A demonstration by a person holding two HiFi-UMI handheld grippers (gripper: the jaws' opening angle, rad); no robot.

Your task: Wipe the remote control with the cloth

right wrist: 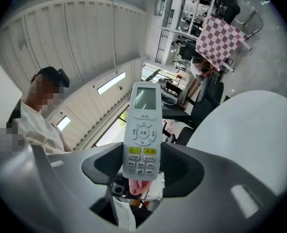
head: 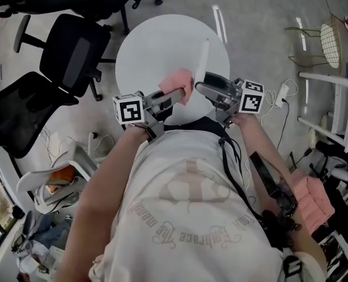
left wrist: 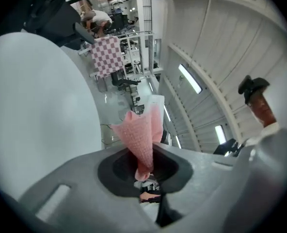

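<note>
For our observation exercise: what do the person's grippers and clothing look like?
Left gripper and right gripper: grey moulded shells, black jaw linings, each carrying a white cube with black square markers. The person wears a pale printed T-shirt.

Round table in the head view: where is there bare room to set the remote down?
The table is bare at its left and far parts, bordered by the black office chairs. The near edge is crowded: the left gripper with the pink cloth and the right gripper with the remote control hang over it.
</note>
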